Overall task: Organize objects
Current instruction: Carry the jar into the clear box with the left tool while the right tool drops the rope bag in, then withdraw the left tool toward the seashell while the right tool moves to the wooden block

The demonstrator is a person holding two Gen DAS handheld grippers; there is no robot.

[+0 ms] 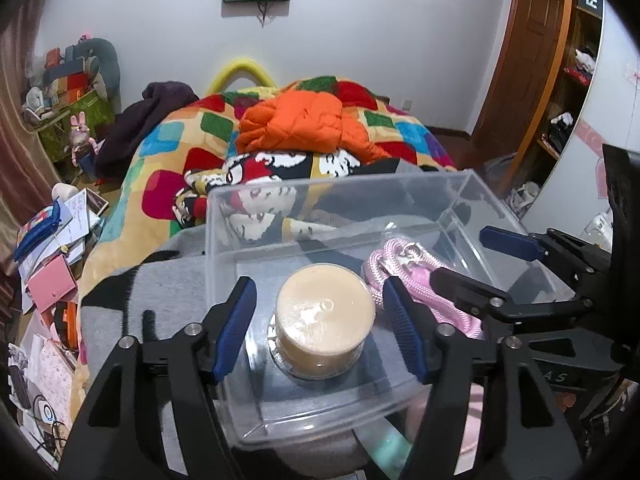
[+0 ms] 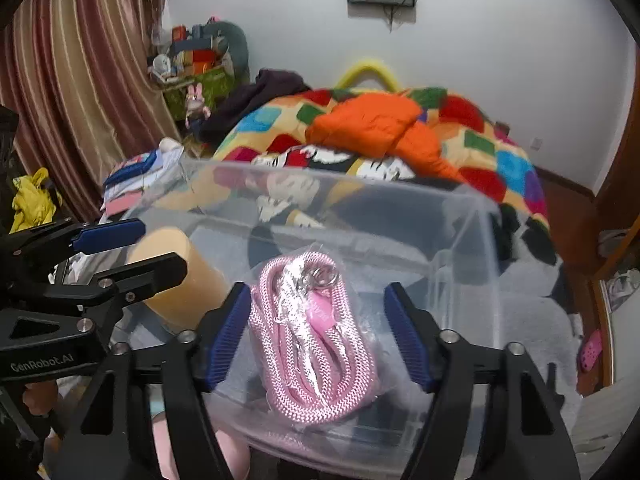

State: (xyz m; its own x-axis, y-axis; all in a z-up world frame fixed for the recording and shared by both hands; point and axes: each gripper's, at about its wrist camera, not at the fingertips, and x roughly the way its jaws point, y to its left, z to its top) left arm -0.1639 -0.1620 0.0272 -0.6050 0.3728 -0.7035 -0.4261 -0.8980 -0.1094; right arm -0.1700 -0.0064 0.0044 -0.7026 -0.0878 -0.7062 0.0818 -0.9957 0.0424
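A clear plastic box [image 1: 340, 184] sits on a grey cloth at the foot of a bed. Inside it a cream-coloured cylindrical jar [image 1: 326, 320] stands upright, with a coil of pink rope [image 1: 404, 276] in clear wrap to its right. My left gripper [image 1: 320, 332] is open, its blue pads either side of the jar with small gaps. In the right wrist view the pink rope [image 2: 316, 340] lies on the floor of the box [image 2: 360, 188] between the pads of my right gripper [image 2: 318, 340], which is open. The jar [image 2: 180, 276] and the left gripper [image 2: 132, 254] show at the left there.
A patchwork blanket [image 1: 172, 148] with an orange jacket [image 1: 296, 124] and cartoon-print cloth covers the bed behind the box. Papers and boxes [image 1: 52, 264] pile up on the left. A wooden door and shelves [image 1: 560, 92] are on the right, and a striped curtain [image 2: 80, 80] hangs on the left.
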